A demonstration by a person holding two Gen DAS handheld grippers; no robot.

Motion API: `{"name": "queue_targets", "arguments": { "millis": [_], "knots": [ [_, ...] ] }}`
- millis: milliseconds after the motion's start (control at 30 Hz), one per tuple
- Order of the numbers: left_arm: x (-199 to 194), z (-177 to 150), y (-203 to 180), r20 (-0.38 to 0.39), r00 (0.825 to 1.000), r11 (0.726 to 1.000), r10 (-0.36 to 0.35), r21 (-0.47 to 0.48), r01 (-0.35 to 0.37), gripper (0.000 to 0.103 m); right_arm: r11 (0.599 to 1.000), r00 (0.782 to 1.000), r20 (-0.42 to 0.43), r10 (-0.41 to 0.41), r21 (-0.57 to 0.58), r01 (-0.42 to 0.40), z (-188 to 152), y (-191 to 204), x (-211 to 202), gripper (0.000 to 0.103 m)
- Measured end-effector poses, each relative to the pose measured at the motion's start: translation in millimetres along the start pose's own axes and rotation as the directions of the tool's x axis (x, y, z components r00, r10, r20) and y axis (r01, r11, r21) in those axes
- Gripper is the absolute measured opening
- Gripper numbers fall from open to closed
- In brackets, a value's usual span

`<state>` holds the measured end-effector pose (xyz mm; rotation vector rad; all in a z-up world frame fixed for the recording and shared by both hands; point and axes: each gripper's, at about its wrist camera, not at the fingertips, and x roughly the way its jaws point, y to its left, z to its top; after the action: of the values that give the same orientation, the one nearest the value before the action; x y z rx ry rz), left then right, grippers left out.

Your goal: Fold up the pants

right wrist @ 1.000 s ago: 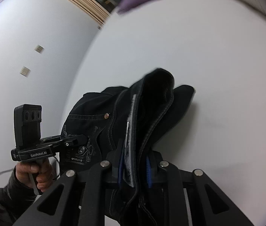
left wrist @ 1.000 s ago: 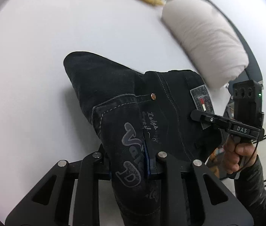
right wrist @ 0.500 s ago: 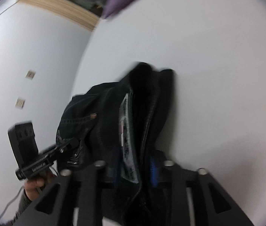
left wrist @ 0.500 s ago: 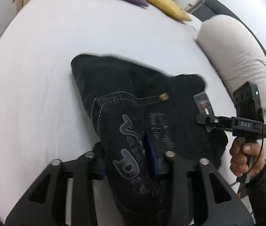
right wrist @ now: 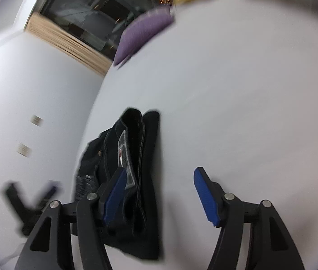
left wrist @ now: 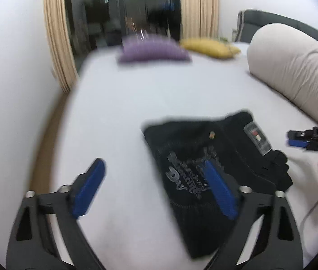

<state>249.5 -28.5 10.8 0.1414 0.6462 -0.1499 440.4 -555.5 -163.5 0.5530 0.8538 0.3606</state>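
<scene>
So the black pants (left wrist: pixel 206 168) are lying in a folded bundle on the white bed (left wrist: pixel 125 103), and both grabbers are letting go. The left hand-held gripper (left wrist: pixel 156 184) has just been opening and its jaws are standing wide apart now, one blue pad hanging over the printed pocket area and the other out over bare sheet, nothing pinched. The right hand-held gripper (right wrist: pixel 161 195) has just been opening too; its jaws are spread, with the bundle's edge sitting loosely by the left pad and not squeezed.

What I'd be worrying about: the fabric looks like thick, stiff denim, and the stack is looking lumpy with layered edges showing on the right gripper's side. Heavy layers like that tend to spring back, so the top flap could be slumping open once nothing is holding it. Also, a pad could be snagging a seam or the waistband tag on the way out and dragging the fold crooked.

Textures: dark denim with pale stitching, a grey printed logo, a small metal rivet and a clear tag. The sheet is looking smooth and soft, so the bundle could be sliding easily. A purple cushion (left wrist: pixel 152 50) and a yellow cushion (left wrist: pixel 208 46) are sitting well apart at the far end.
</scene>
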Motion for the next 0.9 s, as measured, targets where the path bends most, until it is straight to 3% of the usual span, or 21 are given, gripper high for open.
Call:
{"name": "queue_targets", "arguments": {
  "millis": [67,100,167,233,267,333,400,500,600,767,900],
  "knots": [
    [-56,3,-10,0.09,0.995,0.999,0.05,0.006,-0.051,0.103,0.986,0.989,0.117,-0.093,-0.126,0.107,-12,42,-42,0.077],
    [-70,11,-25,0.116,0.991,0.998,0.067,-0.005,-0.067,0.103,0.978,0.982,0.156,-0.109,-0.161,0.135,-16,56,-55,0.081],
    [-117,12,-31,0.186,0.977,0.994,0.104,-0.043,-0.098,0.103,0.948,0.949,0.299,-0.098,-0.262,0.18,-32,97,-105,0.1],
    [-161,10,-35,0.243,0.959,0.988,0.145,-0.095,-0.125,0.103,0.924,0.91,0.406,-0.089,-0.307,0.227,-46,132,-137,0.103],
    [-175,11,-41,0.253,0.955,0.985,0.157,-0.107,-0.134,0.103,0.909,0.879,0.469,-0.086,-0.324,0.262,-56,152,-157,0.103],
    [-199,14,-41,0.215,0.967,0.987,0.134,-0.12,-0.109,0.103,0.878,0.826,0.554,-0.102,-0.34,0.336,-73,193,-181,0.103],
    [-215,12,-41,0.182,0.976,0.984,0.12,-0.155,-0.093,0.103,0.855,0.806,0.585,-0.09,-0.369,0.364,-85,218,-200,0.103],
    [-230,4,-45,0.094,0.983,0.973,0.159,-0.185,-0.14,0.103,0.835,0.802,0.588,-0.107,-0.385,0.394,-102,232,-219,0.103],
    [-245,-11,-46,0.058,0.988,0.969,0.143,-0.213,-0.128,0.103,0.818,0.811,0.547,-0.207,-0.359,0.45,-124,239,-225,0.103],
    [-247,-34,-52,0.005,0.99,0.969,0.138,-0.21,-0.134,0.103,0.847,0.855,0.447,-0.264,-0.316,0.427,-150,234,-214,0.103],
    [-244,-44,-52,-0.021,0.99,0.965,0.141,-0.218,-0.143,0.103,0.852,0.864,0.419,-0.278,-0.309,0.423,-159,236,-211,0.103]
  ]
}}
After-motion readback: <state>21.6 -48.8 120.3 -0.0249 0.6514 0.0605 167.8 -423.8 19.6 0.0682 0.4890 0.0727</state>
